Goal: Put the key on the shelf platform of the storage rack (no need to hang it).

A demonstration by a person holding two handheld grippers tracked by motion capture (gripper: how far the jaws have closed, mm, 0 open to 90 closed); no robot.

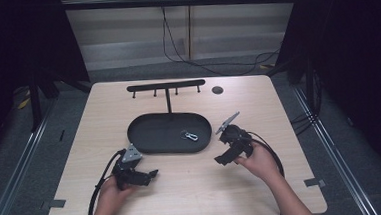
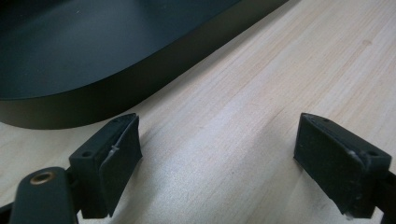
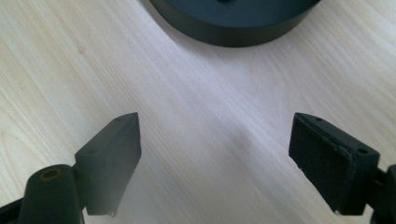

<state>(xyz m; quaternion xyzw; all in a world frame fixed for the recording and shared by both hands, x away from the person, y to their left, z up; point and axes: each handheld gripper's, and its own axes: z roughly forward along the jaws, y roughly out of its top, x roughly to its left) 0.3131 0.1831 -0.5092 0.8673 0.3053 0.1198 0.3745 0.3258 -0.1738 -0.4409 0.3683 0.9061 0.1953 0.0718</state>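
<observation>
Lying of the clip: a small metal carabiner clip (image 1: 190,135) rests inside the black oval tray (image 1: 145,140), toward its right end, long axis slanting from near-right to far-left.
Nearer gripper: the right gripper (image 1: 226,158), just off the tray's right end; judged better placed to reach the clip.
Left gripper (image 1: 150,175): near the tray's front-left rim, farther from the clip.
Jaw state: both spread wide, holding nothing, over bare table (image 1: 193,192).
Hanger: a black rack (image 1: 166,85) with four pegs stands behind the tray.
Count: one clip, one tray, one rack, two grippers.
</observation>
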